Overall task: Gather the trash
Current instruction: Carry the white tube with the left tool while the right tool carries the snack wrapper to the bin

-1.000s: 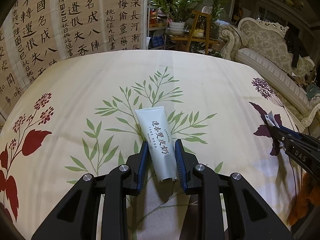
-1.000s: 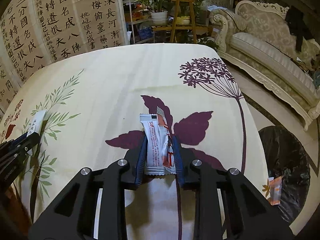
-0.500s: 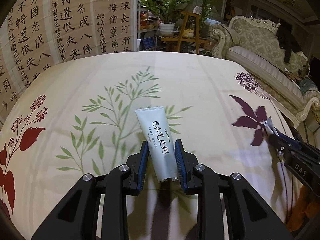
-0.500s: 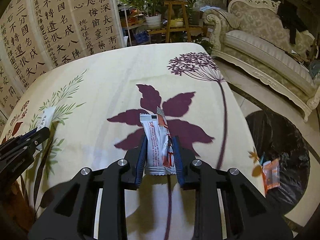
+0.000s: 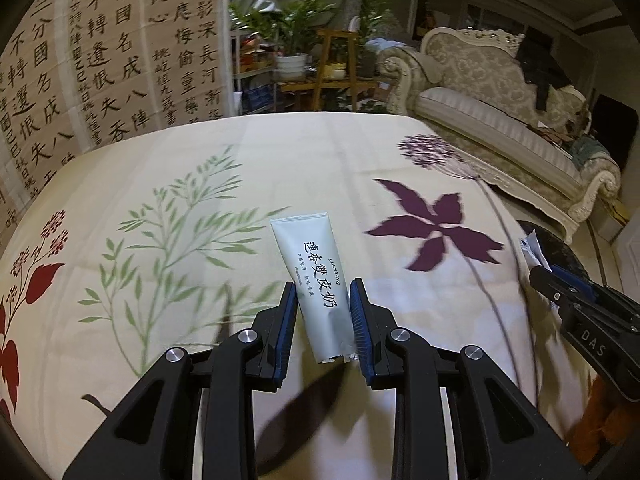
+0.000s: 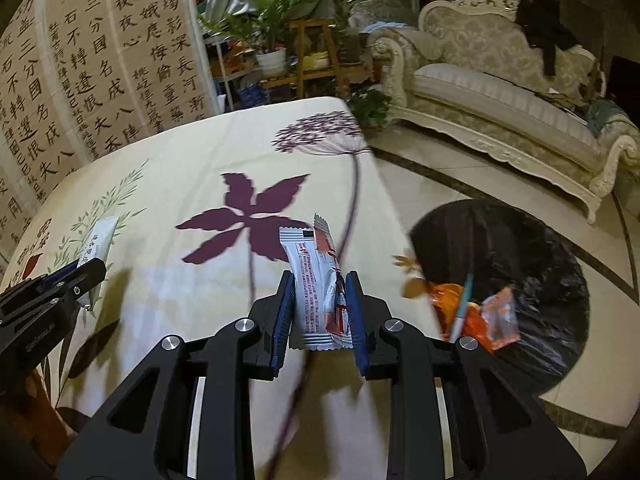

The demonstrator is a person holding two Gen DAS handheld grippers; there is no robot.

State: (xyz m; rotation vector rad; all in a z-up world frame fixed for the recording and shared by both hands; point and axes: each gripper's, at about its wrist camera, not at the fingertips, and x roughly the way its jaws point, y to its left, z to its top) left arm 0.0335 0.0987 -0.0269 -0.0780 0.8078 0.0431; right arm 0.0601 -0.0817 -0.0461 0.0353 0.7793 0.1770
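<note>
My left gripper (image 5: 323, 292) is shut on a pale green tube (image 5: 314, 280) with black characters, held up above the flowered tablecloth (image 5: 200, 184). My right gripper (image 6: 320, 284) is shut on a white and orange snack wrapper (image 6: 316, 280), carried near the table's right edge. Each gripper also shows at the side of the other's view: the right gripper (image 5: 536, 270) with its wrapper (image 5: 531, 249), the left gripper (image 6: 90, 270) with its tube (image 6: 96, 246). A black trash bag (image 6: 520, 248) stands open on the floor to the right, with orange wrappers (image 6: 498, 316) and a pen inside.
An ornate cream sofa (image 6: 500, 92) runs along the right. A calligraphy screen (image 5: 80, 60) stands behind the table on the left. Potted plants on wooden stands (image 5: 296, 60) fill the far middle. Marble floor (image 6: 440, 168) lies between table and sofa.
Both grippers have travelled to the right over the table with their loads still held. The trash bag has come much further into the right wrist view.
</note>
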